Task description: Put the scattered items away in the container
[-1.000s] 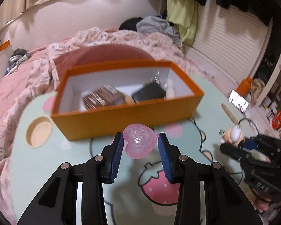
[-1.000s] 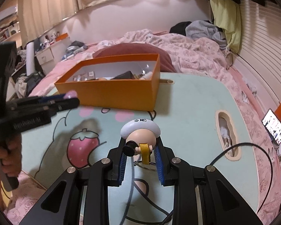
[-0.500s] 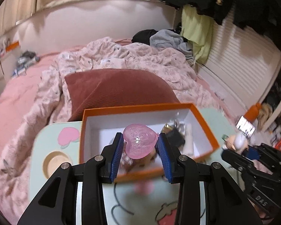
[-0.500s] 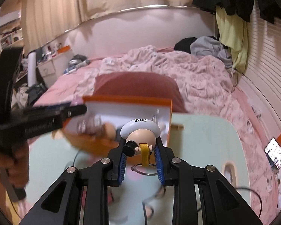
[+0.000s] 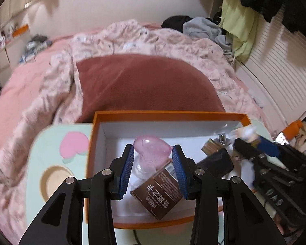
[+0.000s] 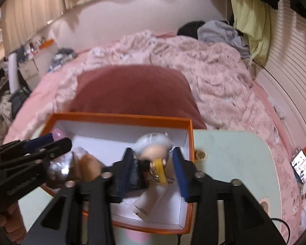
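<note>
The orange box (image 5: 193, 113) on the bench (image 6: 234, 153) holds a brown carton (image 5: 159, 192) and a black pouch (image 5: 216, 163). Above it, the left gripper (image 5: 152, 153) clamps a translucent pink heart (image 5: 151, 149); the right gripper (image 6: 153, 159), jaws opening, straddles a blurred white-capped doll (image 6: 154, 147).

Doll keychain (image 6: 153, 151) between opening right tool (image 6: 153, 169)

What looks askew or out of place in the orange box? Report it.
The brown carton lies tilted on a corner instead of flat in the orange box. The doll hangs mid-drop, blurred, as the right gripper opens its jaws. Nothing is spilled.
</note>
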Action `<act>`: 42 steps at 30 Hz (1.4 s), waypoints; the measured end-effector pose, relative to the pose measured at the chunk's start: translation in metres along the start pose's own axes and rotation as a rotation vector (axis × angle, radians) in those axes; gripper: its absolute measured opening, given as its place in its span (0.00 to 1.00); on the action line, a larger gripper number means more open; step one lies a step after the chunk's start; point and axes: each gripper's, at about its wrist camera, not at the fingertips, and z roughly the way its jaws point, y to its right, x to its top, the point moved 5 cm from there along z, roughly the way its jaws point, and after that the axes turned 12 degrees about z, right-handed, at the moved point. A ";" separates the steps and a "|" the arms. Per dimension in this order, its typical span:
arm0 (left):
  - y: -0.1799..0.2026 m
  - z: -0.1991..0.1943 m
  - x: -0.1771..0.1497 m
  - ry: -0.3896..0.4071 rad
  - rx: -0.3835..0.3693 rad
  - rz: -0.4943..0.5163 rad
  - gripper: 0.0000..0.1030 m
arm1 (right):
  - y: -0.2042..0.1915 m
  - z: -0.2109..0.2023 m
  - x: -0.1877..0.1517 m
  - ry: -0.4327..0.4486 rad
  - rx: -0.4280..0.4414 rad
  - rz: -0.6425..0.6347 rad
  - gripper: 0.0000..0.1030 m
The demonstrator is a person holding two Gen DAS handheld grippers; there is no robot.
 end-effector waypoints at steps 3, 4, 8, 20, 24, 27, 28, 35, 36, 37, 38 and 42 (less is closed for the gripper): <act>-0.001 -0.001 -0.003 -0.013 -0.014 -0.023 0.72 | -0.002 -0.006 -0.002 0.041 -0.017 -0.019 0.53; -0.001 -0.004 -0.004 0.004 -0.004 -0.018 0.72 | -0.002 -0.010 -0.002 0.057 -0.020 -0.022 0.60; 0.007 -0.018 -0.003 0.055 0.054 0.059 0.72 | -0.006 -0.023 -0.001 0.097 -0.010 -0.035 0.62; 0.014 -0.072 -0.031 0.124 0.017 0.039 0.73 | -0.006 -0.079 -0.048 0.112 0.054 -0.083 0.63; 0.016 -0.085 -0.063 0.119 0.067 0.033 0.79 | 0.004 -0.094 -0.078 0.055 0.059 -0.075 0.70; 0.022 -0.083 -0.098 0.082 0.097 0.038 0.79 | 0.012 -0.093 -0.106 -0.015 0.034 -0.077 0.70; 0.024 -0.081 -0.107 0.064 0.107 0.039 0.79 | 0.015 -0.092 -0.115 -0.038 0.023 -0.072 0.70; 0.034 -0.061 -0.154 -0.060 0.117 -0.018 0.79 | 0.037 -0.077 -0.156 -0.151 -0.039 -0.031 0.73; 0.034 -0.058 -0.158 -0.072 0.116 -0.021 0.79 | 0.039 -0.074 -0.159 -0.163 -0.042 -0.024 0.75; 0.036 -0.055 -0.161 -0.079 0.139 -0.006 0.79 | 0.040 -0.072 -0.162 -0.168 -0.045 -0.019 0.80; 0.038 -0.054 -0.162 -0.079 0.170 0.013 0.81 | 0.041 -0.072 -0.165 -0.161 -0.056 -0.024 0.87; 0.036 -0.051 -0.166 -0.074 0.182 -0.002 0.99 | 0.038 -0.068 -0.173 -0.168 -0.071 -0.046 0.98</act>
